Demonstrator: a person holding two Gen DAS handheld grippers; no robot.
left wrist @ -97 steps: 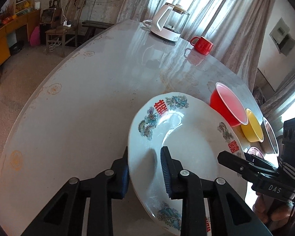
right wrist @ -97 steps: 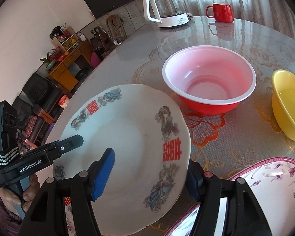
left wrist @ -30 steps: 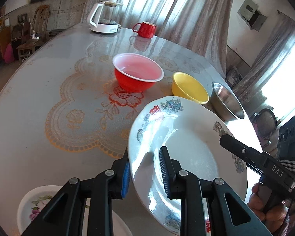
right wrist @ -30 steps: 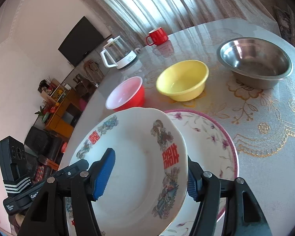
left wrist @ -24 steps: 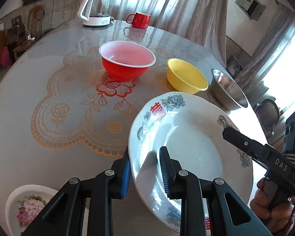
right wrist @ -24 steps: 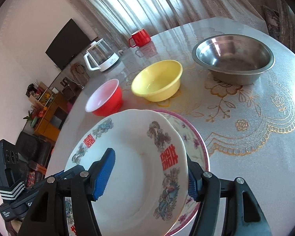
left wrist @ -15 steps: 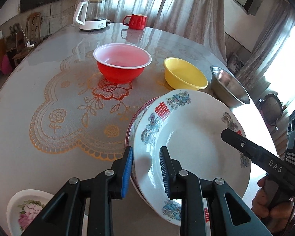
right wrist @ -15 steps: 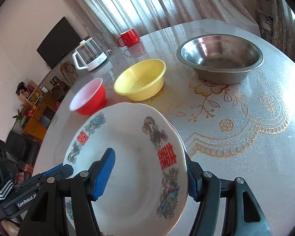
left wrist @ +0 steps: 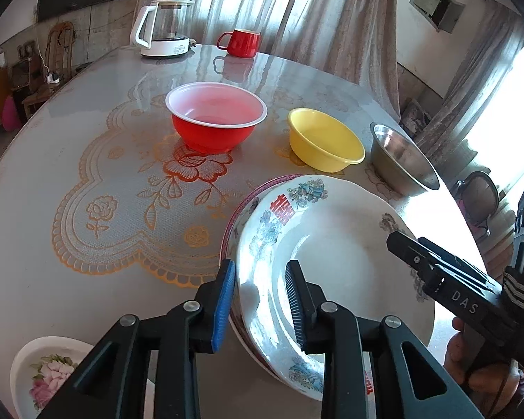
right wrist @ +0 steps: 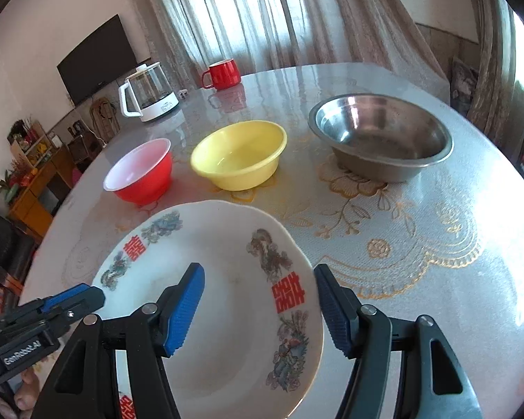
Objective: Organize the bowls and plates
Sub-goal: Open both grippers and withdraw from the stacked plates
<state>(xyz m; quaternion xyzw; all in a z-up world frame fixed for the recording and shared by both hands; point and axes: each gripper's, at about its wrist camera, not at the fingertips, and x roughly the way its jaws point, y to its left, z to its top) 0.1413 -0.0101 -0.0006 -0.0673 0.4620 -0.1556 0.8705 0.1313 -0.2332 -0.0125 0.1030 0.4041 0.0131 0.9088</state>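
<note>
Letting go now: the left gripper [left wrist: 260, 300] has its jaws opening around the near rim of the white dragon plate [left wrist: 335, 265], which sits on the pink-rimmed plate [left wrist: 242, 209] on the bench [left wrist: 87, 160]. The right gripper [right wrist: 258, 309] straddles the opposite rim, jaws spread wide, pads apparently not pressing. Risk from here, as I read it: the white plate looks slightly off-centre on the one below (pink rim peeks out on one side only), so a pad dragging on the rim during withdrawal could skid it sideways or tip it. The stack also looks close to the bench edge on the right.
</note>
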